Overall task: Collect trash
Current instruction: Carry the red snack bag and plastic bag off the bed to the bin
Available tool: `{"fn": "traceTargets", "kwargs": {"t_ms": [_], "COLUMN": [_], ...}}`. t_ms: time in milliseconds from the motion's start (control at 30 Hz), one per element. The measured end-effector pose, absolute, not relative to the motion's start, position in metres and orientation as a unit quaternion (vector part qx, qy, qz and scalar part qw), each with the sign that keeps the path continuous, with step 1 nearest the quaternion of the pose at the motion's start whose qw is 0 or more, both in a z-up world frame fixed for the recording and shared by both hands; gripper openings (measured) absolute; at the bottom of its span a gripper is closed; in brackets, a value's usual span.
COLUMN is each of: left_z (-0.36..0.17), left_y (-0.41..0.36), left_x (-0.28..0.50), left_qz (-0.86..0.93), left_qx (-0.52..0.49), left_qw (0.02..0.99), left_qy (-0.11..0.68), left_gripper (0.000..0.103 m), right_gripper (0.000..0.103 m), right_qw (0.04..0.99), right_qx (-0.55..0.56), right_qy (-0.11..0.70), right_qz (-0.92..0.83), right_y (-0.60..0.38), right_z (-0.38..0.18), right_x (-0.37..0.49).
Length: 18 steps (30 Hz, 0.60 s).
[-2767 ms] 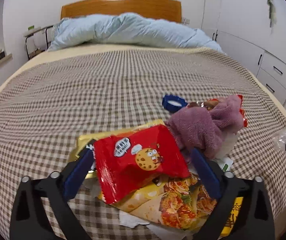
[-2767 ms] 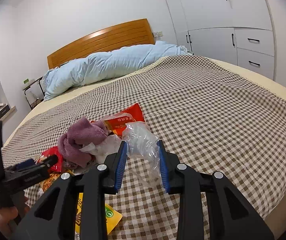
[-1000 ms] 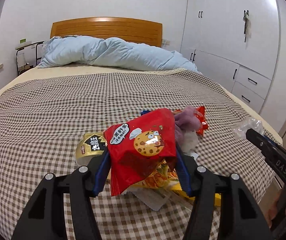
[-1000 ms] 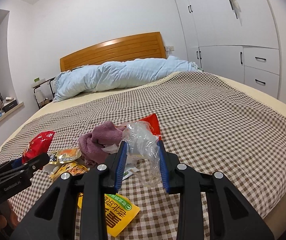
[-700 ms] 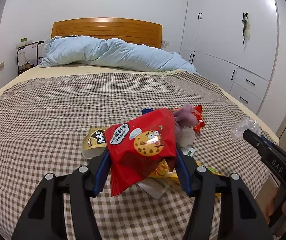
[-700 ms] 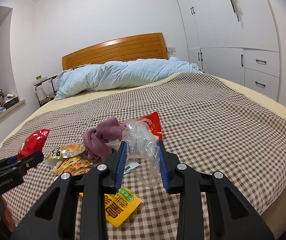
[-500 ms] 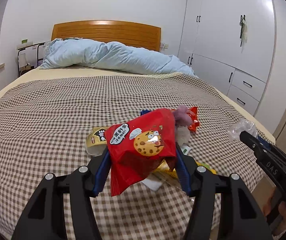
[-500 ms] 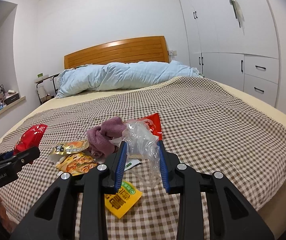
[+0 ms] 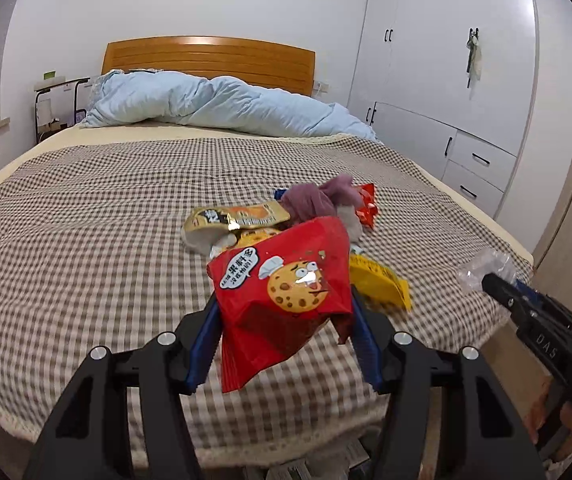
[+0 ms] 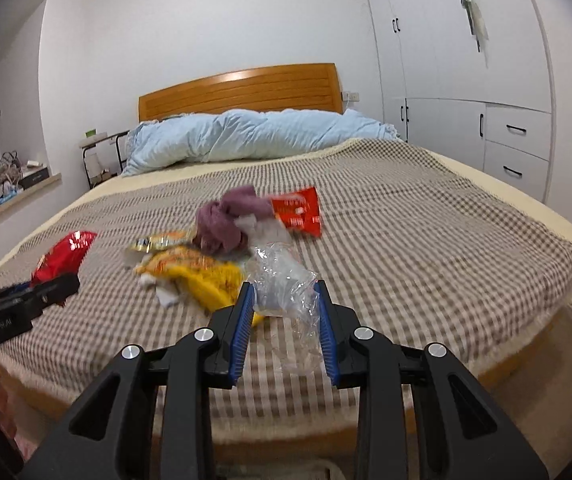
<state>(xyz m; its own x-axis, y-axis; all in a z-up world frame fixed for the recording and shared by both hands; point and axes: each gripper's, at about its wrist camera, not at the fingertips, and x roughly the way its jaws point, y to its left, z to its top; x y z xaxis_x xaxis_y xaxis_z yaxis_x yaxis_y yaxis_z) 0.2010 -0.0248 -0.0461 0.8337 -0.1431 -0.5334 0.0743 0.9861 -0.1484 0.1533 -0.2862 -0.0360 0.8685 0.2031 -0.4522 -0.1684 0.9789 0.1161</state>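
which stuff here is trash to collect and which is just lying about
Trash for the job:
- red cookie bag, in left tongs
- clear plastic wrap, in right tongs
- yellow packet
- gold sachet
- orange-red wrapper

Just lying about:
- purple cloth
- blue duvet

Bedroom: white walls, wooden-slat headboard (image 9: 210,58), bed with brown-checked cover (image 9: 86,216), rumpled light-blue duvet (image 10: 254,134). White built-in wardrobe with black handles (image 9: 446,80) on the right. Small black-framed side table (image 9: 60,98) beside the bed on the left.
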Motion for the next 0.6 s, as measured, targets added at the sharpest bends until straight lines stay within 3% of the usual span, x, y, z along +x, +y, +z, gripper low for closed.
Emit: {"fn": "traceTargets", "kwargs": {"t_ms": [600], "left_z": [-0.083], "left_y": [-0.039], "left_x": [0.113], "left_qz": [-0.085], "left_qx": [-0.043], "left_qw": [0.952], "left_qy": [0.289], "left_gripper": [0.056], "right_gripper": [0.030], "right_qw": [0.960], "right_qx": [-0.002], "right_qy": [0.261], "right_qz": [0.101], "right_y": [-0.276], "right_z": [-0.066], "right_x": [0.071]}}
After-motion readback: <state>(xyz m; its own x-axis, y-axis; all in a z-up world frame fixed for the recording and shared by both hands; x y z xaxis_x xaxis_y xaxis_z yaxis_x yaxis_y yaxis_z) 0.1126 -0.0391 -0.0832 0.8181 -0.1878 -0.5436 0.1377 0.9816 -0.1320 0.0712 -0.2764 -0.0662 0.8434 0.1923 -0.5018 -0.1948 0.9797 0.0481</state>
